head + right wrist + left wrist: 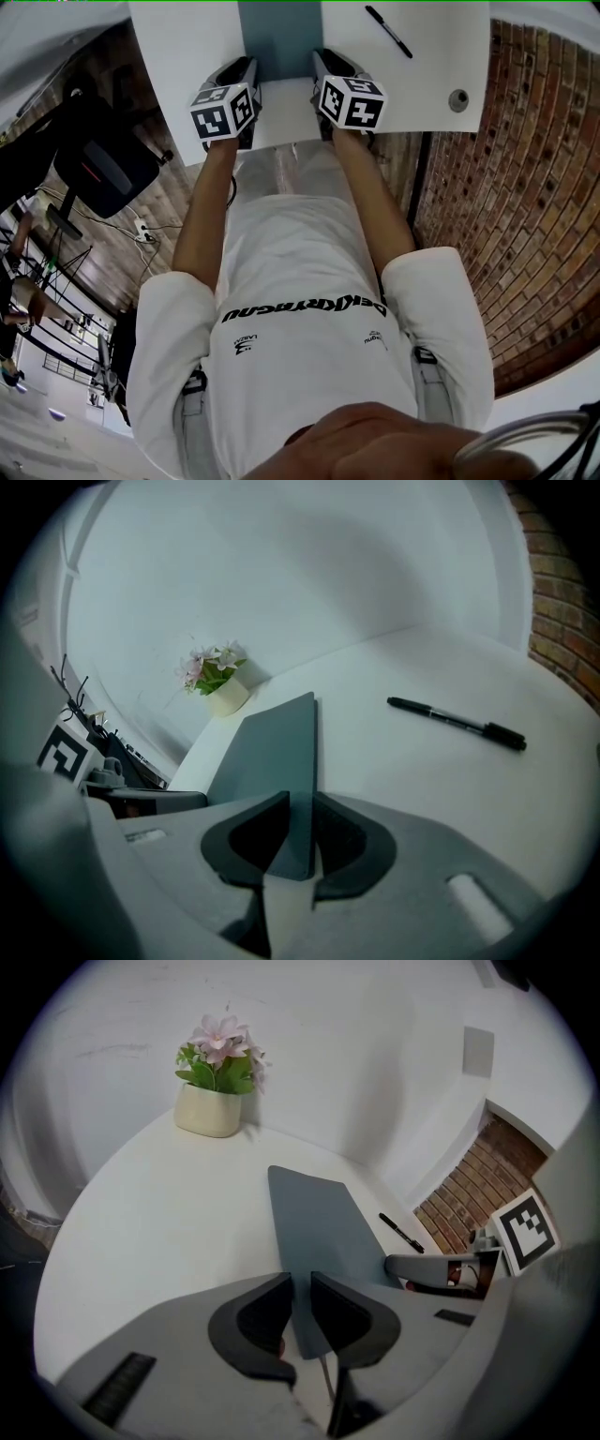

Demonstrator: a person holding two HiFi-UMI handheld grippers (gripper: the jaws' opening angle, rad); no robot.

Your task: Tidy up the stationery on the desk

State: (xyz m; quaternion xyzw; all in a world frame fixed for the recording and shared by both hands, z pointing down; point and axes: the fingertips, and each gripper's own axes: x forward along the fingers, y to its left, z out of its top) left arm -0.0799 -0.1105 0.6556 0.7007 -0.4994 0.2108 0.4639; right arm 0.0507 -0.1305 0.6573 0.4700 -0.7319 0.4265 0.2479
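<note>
Close left hand-held gripper (301,1286) and right hand-held gripper (301,806), both narrowly parted astride grey sheet (319,1222), evenly; lift level, avoiding pen (459,722) ahead-right.

Bright, diffuse light spreads evenly over the white table (427,94), throwing only faint soft shadows, while fisheye distortion bends every edge, black vignettes ring both gripper views, and the left gripper (302,1283) and right gripper (300,801) blur close to their lenses.
</note>
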